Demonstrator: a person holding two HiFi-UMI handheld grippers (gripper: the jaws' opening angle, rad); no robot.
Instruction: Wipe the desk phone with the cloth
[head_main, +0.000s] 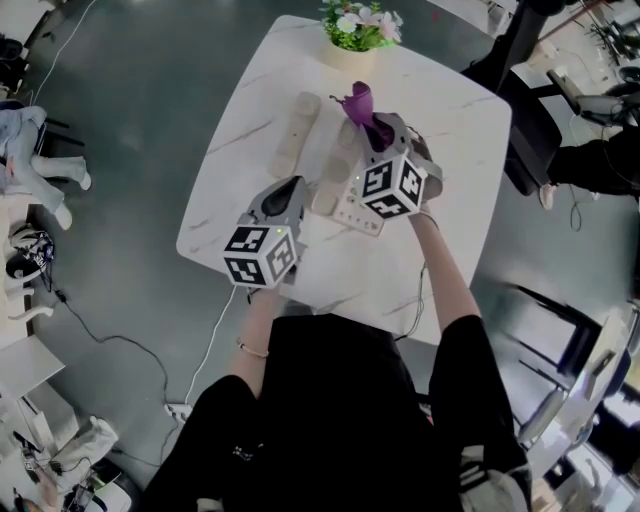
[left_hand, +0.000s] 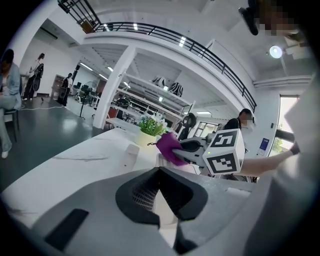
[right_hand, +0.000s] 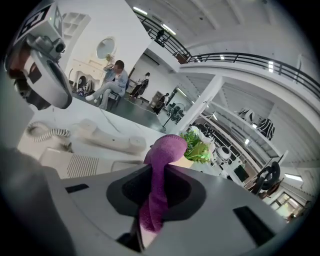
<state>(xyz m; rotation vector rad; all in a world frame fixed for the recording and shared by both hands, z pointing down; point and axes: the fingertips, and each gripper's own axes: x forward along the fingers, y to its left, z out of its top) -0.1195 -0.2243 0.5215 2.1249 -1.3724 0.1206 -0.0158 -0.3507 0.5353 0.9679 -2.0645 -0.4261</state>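
Grippers, two: left gripper (head_main: 292, 184), right gripper (head_main: 373, 128) | purple cloth (head_main: 360, 103), one | desk phone (head_main: 352, 208), one | handset (head_main: 292, 135), one | flower pot (head_main: 357, 32), one | marble table (head_main: 455, 115), one

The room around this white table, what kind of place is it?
Probably a large open workspace or lab hall. An upper gallery with a black railing runs overhead, a seated person waits in the background, and cables trail across the grey floor.
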